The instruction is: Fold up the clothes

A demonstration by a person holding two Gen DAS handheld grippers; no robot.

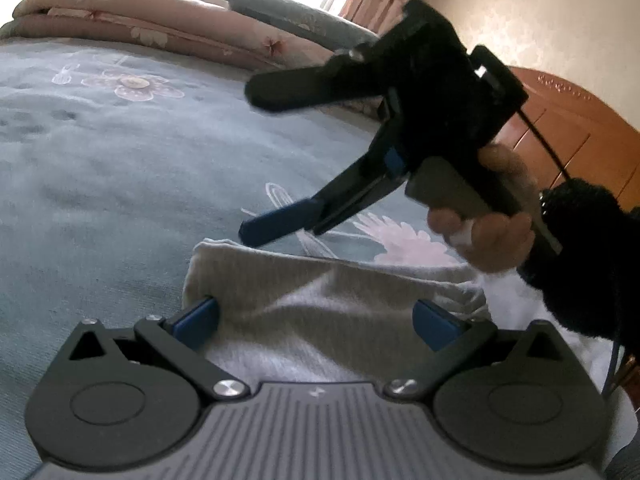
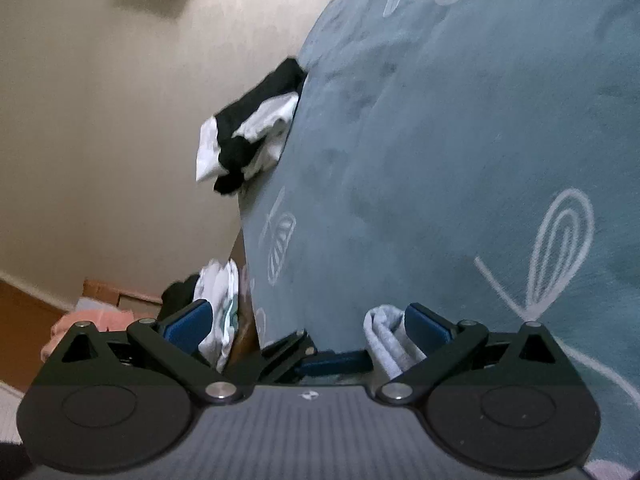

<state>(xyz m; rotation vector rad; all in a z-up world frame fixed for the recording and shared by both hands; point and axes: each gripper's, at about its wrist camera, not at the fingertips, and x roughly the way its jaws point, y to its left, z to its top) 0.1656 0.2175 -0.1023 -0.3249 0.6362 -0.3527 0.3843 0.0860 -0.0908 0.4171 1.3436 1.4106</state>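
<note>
Garment: I see a pale grey knit piece (image 1: 320,312), folded at least once, lying on the blue floral bedspread (image 1: 120,168) at the bed's near edge, right under my left gripper (image 1: 316,322).
Left gripper: jaws wide, one blue pad at each side of the cloth, gripping nothing.
Right gripper: (image 1: 256,164) jaws wide too, raised over the bedspread beyond the garment's far edge, lower blue pad just above that edge; a hand (image 1: 486,220) in a dark fuzzy sleeve holds the handle.
Right wrist view: the same grey fold (image 2: 386,340) shows rolled beside my right pad, on the bedspread.
Handling: I judge it light, soft and limp — it will sag and slide on itself, no risk of damage.
Where to hold: the far corners or the thick folded hem, pinching all layers together — a single layer would peel open.
Other laundry: a black-and-white heap (image 2: 250,128) hangs off the bed's side edge, well apart from the garment.
</note>
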